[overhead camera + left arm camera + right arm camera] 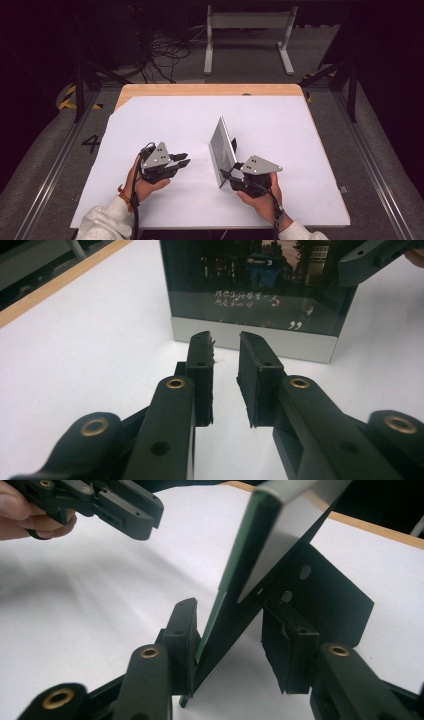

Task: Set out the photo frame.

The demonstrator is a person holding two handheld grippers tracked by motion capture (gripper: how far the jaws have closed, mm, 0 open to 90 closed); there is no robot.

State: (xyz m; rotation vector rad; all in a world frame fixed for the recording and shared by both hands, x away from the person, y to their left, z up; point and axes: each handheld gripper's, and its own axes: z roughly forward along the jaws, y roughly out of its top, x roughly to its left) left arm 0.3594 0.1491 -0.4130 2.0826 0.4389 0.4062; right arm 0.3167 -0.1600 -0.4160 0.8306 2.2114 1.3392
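A picture frame [222,150] with a dark photo and a silver lower strip stands tilted on the white tabletop [165,125]. My right gripper [227,175] grips its near bottom corner. In the right gripper view one pad presses the glass front [280,535] and the other presses the black back stand [330,595], so the right gripper [230,610] is shut on the frame. My left gripper [184,159] hovers left of the frame, pointing at its front [250,290]. Its jaws [225,342] stand a small gap apart with nothing between them.
The table's wooden far edge [210,90] shows beyond the white sheet. On the floor behind lie cables [165,50] and a white stand's legs [247,22]. Bare white surface stretches left and right of the frame.
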